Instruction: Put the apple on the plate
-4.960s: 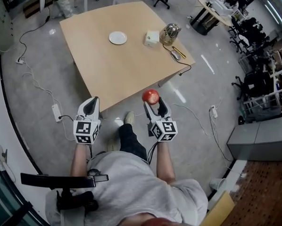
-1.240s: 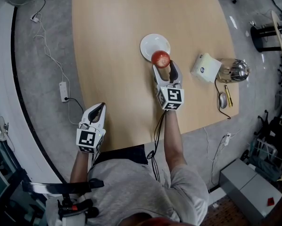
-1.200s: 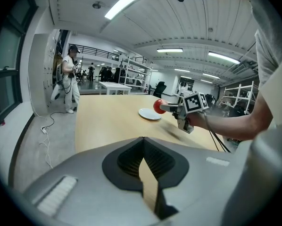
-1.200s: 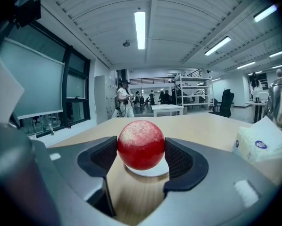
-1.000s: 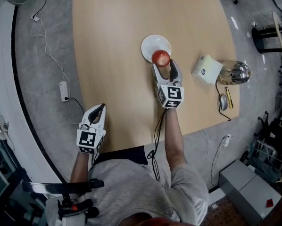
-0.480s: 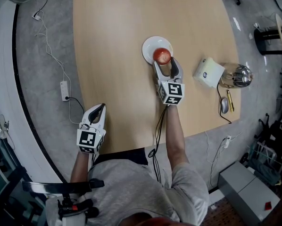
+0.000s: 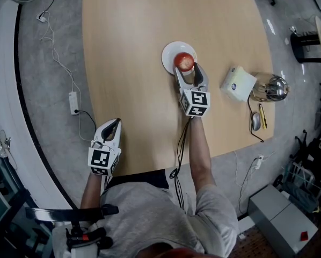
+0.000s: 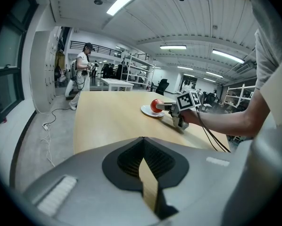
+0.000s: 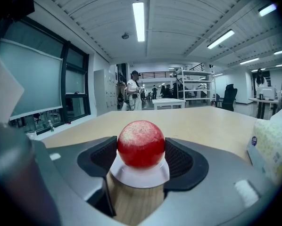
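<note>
A red apple (image 7: pixel 184 61) sits between the jaws of my right gripper (image 7: pixel 188 69), which is shut on it. The apple is over the near right part of a small white plate (image 7: pixel 171 52) in the middle of the wooden table (image 7: pixel 128 47). In the right gripper view the apple (image 9: pixel 141 142) fills the gap between the black pads, with the plate (image 9: pixel 140 175) right under it; I cannot tell if they touch. My left gripper (image 7: pixel 113 122) hangs shut at the table's near left edge, holding nothing. From the left gripper view the apple (image 8: pixel 156 105) and plate (image 8: pixel 148 111) show far ahead.
Right of the plate stand a pale tissue box (image 7: pixel 237 83) and a shiny jar (image 7: pixel 270 86), with a mouse (image 7: pixel 255 120) and a pen (image 7: pixel 263 115) nearer the edge. A power strip (image 7: pixel 73 104) and cables lie on the floor at left.
My right gripper has carried the apple a little forward, from the plate's near rim to over the plate. The left gripper has stayed where it was.
</note>
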`<state>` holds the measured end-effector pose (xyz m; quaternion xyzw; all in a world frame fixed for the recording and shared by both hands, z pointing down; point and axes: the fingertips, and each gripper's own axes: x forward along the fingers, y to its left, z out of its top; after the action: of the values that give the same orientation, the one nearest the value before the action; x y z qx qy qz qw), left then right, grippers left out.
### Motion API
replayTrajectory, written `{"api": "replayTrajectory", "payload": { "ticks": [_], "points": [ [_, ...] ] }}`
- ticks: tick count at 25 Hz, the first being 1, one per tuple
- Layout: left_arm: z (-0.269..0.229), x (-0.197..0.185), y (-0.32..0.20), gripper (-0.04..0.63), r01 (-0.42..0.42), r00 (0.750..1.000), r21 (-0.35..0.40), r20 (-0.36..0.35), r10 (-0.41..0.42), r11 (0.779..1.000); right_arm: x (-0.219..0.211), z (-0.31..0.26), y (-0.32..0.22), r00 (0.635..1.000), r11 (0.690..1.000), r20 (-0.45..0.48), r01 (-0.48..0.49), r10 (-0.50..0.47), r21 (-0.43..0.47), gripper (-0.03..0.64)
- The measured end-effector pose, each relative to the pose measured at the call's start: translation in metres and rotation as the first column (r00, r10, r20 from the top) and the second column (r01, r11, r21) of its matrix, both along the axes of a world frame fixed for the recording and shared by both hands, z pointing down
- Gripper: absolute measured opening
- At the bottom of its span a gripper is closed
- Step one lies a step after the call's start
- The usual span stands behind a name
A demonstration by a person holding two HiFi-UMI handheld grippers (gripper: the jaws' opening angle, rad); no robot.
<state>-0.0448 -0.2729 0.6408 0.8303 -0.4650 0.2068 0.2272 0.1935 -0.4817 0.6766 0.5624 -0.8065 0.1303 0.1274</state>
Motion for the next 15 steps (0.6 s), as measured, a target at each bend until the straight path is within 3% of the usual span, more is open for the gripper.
{"api": "replayTrajectory", "payload": {
  "ticks": [15],
  "points": [
    [0.0011, -0.0001, -0.0016, 0.02, 0.003, 1.0, -0.005, -0.002, -0.003, 1.0, -0.0041, 0.0089, -0.0038, 1.0, 1.0, -0.002, 0.008, -0.008, -0.006, 0.325]
  ]
}}
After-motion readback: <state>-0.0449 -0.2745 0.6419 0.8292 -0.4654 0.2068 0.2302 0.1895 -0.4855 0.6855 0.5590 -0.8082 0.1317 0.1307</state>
